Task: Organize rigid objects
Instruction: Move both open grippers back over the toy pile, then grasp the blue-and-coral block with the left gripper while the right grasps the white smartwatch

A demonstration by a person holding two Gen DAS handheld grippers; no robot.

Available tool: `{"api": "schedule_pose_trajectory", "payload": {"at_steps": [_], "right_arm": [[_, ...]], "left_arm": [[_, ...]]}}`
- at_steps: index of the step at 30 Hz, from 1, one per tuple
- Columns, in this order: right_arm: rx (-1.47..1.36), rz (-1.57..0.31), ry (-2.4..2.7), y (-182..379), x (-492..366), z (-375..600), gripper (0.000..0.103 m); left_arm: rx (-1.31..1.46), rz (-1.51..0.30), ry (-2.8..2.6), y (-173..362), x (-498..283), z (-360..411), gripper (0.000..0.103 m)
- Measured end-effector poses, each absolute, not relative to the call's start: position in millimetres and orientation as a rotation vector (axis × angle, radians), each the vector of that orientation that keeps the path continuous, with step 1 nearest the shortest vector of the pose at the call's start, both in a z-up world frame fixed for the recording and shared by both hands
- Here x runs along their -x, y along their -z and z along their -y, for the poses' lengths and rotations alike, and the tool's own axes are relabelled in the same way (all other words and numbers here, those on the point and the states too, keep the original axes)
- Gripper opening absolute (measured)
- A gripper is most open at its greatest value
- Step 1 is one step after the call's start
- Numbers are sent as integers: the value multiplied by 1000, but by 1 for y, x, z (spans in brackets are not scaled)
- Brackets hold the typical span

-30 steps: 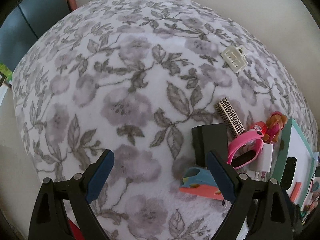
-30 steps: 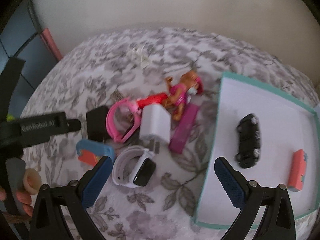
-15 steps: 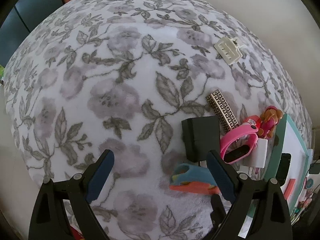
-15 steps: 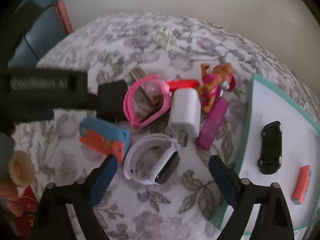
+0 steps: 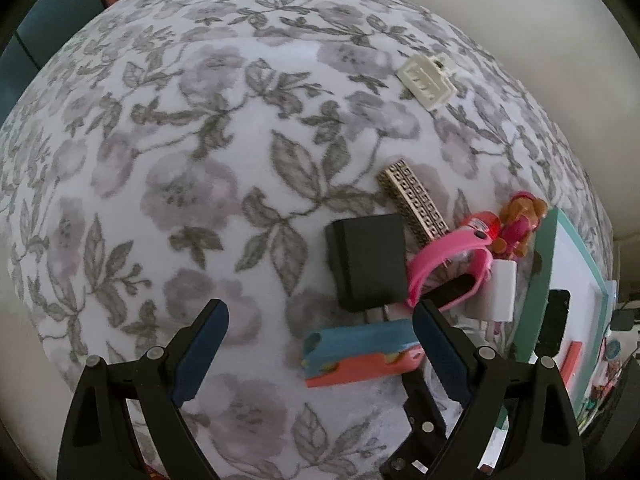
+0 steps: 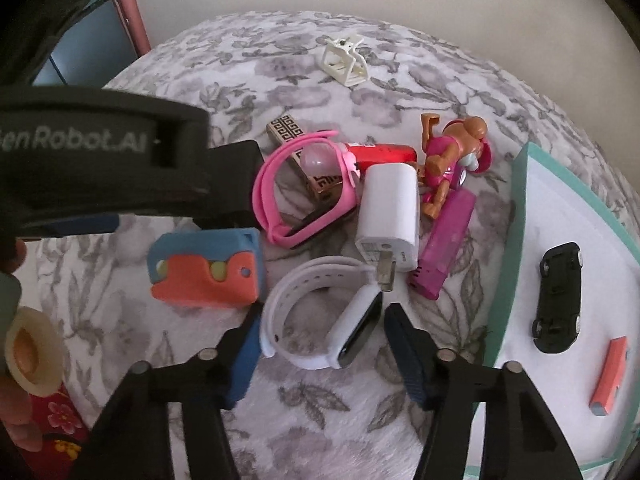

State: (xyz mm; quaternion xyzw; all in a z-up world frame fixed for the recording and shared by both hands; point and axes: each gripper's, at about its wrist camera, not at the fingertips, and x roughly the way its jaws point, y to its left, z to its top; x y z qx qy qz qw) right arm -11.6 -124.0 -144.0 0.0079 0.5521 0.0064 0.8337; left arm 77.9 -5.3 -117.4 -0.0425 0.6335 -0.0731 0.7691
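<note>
The right tongs [image 6: 320, 336] are closing around the white smartwatch with its looped rubbery strap [image 6: 320, 320], which lies on the floral fleece blanket [image 6: 340, 420] beside the teal-rimmed white tray [image 6: 516, 240]. A good grip would press both pads squarely across the watch, clear of the white charger plug [image 6: 390, 216]. The left tongs [image 5: 320, 344] stand wide, holding nothing.

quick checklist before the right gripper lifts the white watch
1. White watch between the right gripper fingers: ok, jaws closing around it.
2. Pads pressing on the watch: cannot tell; they look just short of it.
3. White charger clear of the watch: not ok, its prongs lie on the strap.
4. Room in the teal tray: ok; only a black toy car and an orange piece lie in it.
5. Left gripper out of the way: ok, open and empty beside the pile.
</note>
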Motion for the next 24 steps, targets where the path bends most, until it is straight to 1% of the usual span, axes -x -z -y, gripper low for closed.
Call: {"api": "schedule_pose_trajectory", "payload": {"at_steps": [17,24], "right_arm": [[-110,-1200,37,142,15,162,60],[-100,-1204,42,140,19,159,60]], "left_arm": [[33,-1409,184,134,-62,34,94],[12,-1419,190,147,-52,39,93]]}}
